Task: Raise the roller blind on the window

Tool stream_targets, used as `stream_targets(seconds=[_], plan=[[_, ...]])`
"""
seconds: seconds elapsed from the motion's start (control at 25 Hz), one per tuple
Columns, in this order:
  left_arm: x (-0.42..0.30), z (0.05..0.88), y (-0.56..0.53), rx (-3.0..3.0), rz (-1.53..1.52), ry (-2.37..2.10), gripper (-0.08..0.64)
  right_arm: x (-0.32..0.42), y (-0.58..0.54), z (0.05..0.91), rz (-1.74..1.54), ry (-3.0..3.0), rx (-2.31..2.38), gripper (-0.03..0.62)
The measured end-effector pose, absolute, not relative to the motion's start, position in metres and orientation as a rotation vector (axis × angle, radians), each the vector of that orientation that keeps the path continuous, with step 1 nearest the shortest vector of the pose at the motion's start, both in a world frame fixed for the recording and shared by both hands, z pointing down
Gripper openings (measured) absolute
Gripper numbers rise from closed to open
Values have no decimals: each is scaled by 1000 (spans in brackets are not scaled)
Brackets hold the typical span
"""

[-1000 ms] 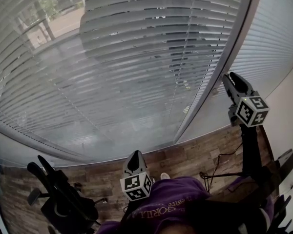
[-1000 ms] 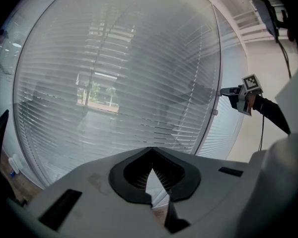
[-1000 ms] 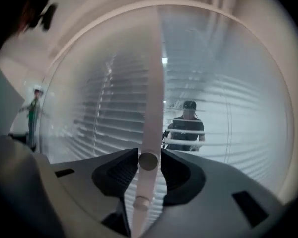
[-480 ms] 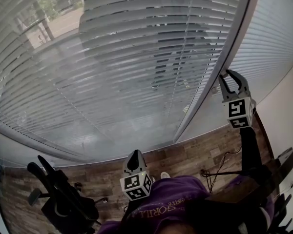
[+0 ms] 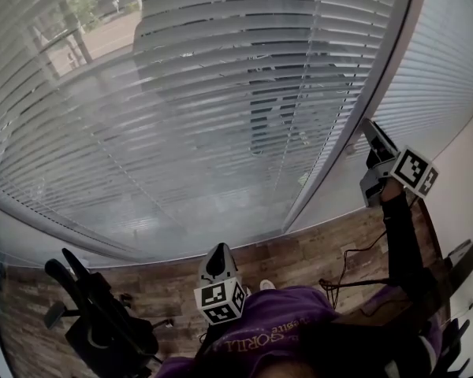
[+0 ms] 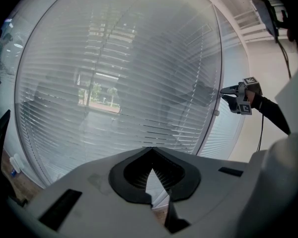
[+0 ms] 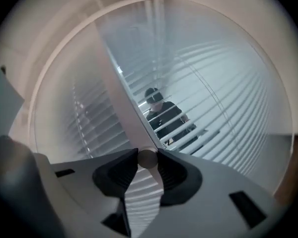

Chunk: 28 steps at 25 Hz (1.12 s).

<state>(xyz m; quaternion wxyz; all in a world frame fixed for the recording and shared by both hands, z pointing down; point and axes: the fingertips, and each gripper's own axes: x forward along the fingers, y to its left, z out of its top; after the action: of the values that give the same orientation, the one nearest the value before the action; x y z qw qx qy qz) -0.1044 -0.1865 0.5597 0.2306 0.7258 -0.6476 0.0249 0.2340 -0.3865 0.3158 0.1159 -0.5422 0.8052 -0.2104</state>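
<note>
Slatted blinds [image 5: 221, 93] hang shut over the whole window. A pale upright mullion [image 5: 343, 136] divides the panes. My right gripper [image 5: 368, 128] is raised level against that mullion. In the right gripper view its jaws [image 7: 148, 158] close on a small round knob [image 7: 148, 156] at the foot of the mullion [image 7: 121, 98], and both pads touch the knob. The left gripper view shows the same gripper [image 6: 222, 94] at the mullion [image 6: 219, 58]. My left gripper [image 5: 218, 260] hangs low in front of me, shut with nothing in it [image 6: 150, 151].
A second small round fitting [image 5: 350, 150] sits on the mullion just below the right gripper's tips. A dark tripod-like stand [image 5: 94, 305] is on the wooden floor at lower left. Cables [image 5: 355, 270] lie at lower right. A beige wall [image 5: 465, 203] closes the right side.
The right gripper has rolled about its own axis at the mullion, so its marker cube now shows a different face. The left gripper has stayed still.
</note>
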Motion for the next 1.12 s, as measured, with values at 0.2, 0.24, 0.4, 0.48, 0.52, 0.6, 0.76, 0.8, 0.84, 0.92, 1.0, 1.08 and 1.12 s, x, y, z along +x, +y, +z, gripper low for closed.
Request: stream_targets(seconds=[0.2,0.24,0.4,0.48,0.52,0.6,0.76,0.8,0.84,0.92,1.0,1.08,1.12], plan=[[-108,563,-189,1993,69,-1783,2,241,-391,330,-1141,1864,-1180,124],[-107,562,-190,1993,69,-1783,2,242,-393,332,-1216,1760,-1090,124],[-104,560,-193,1992,67,-1783,2,245,-396,333,-1303,1524,-891,124],[-102,560,-193,1997,66,-1782,2,245,-395,335,-1300,1462,-846,124],[-103,561,-193,1997,66,-1782,0,245,-394,336,-1304,1443,-832,124],[-105,563,-192,1994,67,-1784,2,243,-393,338,-1313,1429,-818,124],[-105,563,-192,1998,74,-1783,2,241,-392,335,-1258,1566,-878,124],[-105,565,-191,2001,77,-1780,2,240,-390,335,-1231,1625,-903,124],[-105,568,-191,2004,80,-1778,2,239,-386,337,-1208,1680,-924,124],[-110,576,-186,2009,86,-1776,2,229,-373,349,-1178,1768,-963,124],[-118,588,-178,2017,96,-1776,2,208,-351,370,-1148,1863,-1020,124],[-123,599,-173,2028,107,-1775,2,173,-329,389,-1085,2018,-1051,124],[-123,602,-174,2032,112,-1775,2,152,-319,396,-1045,2111,-1045,124]])
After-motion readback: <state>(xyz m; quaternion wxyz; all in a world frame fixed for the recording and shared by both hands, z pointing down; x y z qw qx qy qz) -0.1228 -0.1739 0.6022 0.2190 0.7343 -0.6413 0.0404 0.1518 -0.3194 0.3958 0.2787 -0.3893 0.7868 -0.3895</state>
